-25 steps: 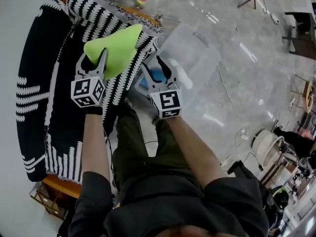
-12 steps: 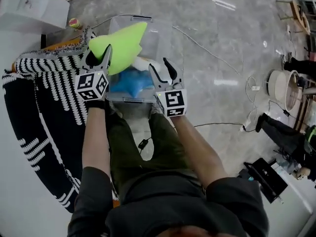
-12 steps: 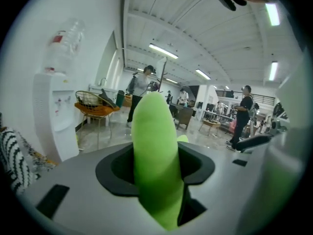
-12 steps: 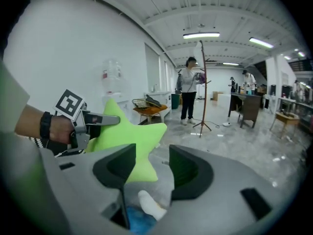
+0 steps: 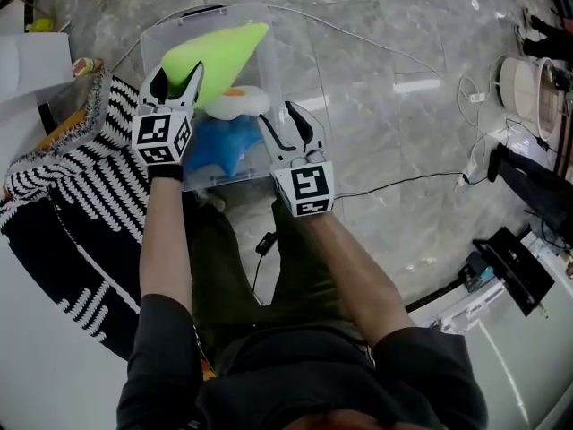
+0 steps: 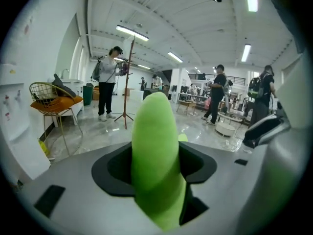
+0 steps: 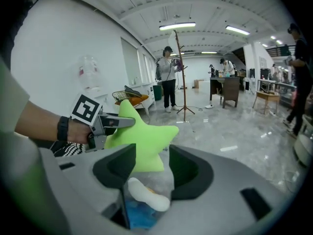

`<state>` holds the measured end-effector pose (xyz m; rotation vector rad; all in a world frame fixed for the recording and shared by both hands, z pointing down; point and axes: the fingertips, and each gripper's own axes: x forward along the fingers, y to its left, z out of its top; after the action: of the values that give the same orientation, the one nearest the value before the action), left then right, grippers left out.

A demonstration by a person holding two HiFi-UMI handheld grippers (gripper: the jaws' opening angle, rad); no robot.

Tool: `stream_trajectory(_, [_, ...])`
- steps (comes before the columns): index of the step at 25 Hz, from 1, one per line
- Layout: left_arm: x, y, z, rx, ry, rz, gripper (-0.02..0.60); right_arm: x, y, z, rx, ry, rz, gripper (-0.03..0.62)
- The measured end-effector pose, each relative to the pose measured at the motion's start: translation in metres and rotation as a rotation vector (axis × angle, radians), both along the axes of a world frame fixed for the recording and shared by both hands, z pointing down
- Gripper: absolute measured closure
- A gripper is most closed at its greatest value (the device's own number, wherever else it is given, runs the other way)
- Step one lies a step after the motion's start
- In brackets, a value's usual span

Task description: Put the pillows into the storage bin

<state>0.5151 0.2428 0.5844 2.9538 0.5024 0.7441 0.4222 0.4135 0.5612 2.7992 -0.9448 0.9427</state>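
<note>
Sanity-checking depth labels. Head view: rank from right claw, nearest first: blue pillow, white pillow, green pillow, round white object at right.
1. Too close to call: blue pillow and white pillow, in the bin, left of right claw.
2. The green pillow, upper left.
3. The round white object, far right.

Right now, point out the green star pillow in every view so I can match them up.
Head view: the green pillow upper left, over the clear bin.
Left gripper view: the pillow dead centre, gripped in the left gripper, whose jaws have just been opening.
Right gripper view: the pillow left of centre, above the bin.
Shared landmark: the left gripper on one of the pillow's points.
</note>
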Motion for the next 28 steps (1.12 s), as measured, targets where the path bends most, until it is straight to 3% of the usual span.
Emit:
stream_trajectory(4, [-0.007,0.019,0.078,0.025,-0.086,0.046,0.322,-0.003,0.005,0.049,0.000,-0.046,0.017,0.388])
stream_trajectory(8, [-0.043,0.034,0.148,0.041,-0.174,0.076,0.308,-0.020,0.009,0.095,-0.011,-0.092,0.023,0.388])
stream_trajectory(13, [-0.088,0.036,0.193,-0.003,-0.237,0.029,0.294,-0.040,0.008,0.129,-0.021,-0.128,0.002,0.388])
stream_trajectory(22, [-0.106,-0.007,0.164,-0.021,-0.219,-0.073,0.290,-0.031,-0.016,0.123,-0.029,-0.100,-0.061,0.388])
stream_trajectory(25, [-0.106,-0.019,0.122,-0.024,-0.192,-0.080,0.301,-0.026,-0.024,0.097,-0.035,-0.087,-0.076,0.388])
stream_trajectory(28, [-0.104,-0.034,0.060,-0.020,-0.118,-0.106,0.301,-0.017,-0.039,0.057,-0.019,-0.028,-0.116,0.388])
